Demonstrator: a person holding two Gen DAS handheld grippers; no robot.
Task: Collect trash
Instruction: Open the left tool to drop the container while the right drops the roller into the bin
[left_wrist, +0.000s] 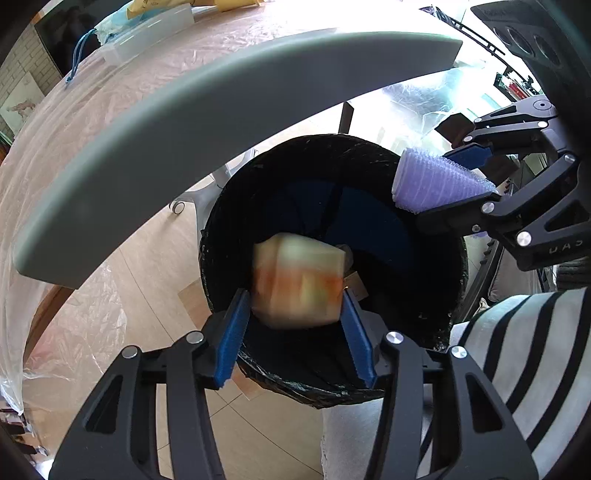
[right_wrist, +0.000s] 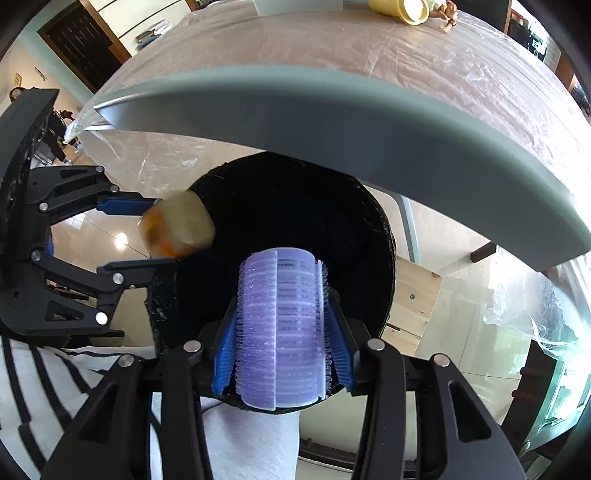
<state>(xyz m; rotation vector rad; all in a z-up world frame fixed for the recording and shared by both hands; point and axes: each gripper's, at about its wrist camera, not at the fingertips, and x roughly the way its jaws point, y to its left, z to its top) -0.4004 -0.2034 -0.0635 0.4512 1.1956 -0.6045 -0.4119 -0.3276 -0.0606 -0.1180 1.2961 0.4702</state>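
A black-lined trash bin (left_wrist: 454, 295) stands on the floor below the table edge; it also shows in the right wrist view (right_wrist: 376, 236). My left gripper (left_wrist: 295, 295) is open above the bin mouth. A blurred cream and orange packet (left_wrist: 299, 280) is between its blue fingers, apart from them, over the bin. It also shows in the right wrist view (right_wrist: 177, 229). My right gripper (right_wrist: 282, 317) is shut on a purple ribbed plastic packet (right_wrist: 280, 328) over the bin's near rim; it shows in the left wrist view (left_wrist: 432, 184) too.
The grey table edge (left_wrist: 184, 125) arches over the bin, its top covered in clear plastic sheet (right_wrist: 406, 48). A clear box (left_wrist: 147, 33) and a yellow cup (right_wrist: 406, 9) sit on the table. A wooden block (right_wrist: 417, 295) stands beside the bin. A striped sleeve (left_wrist: 517, 350) is near.
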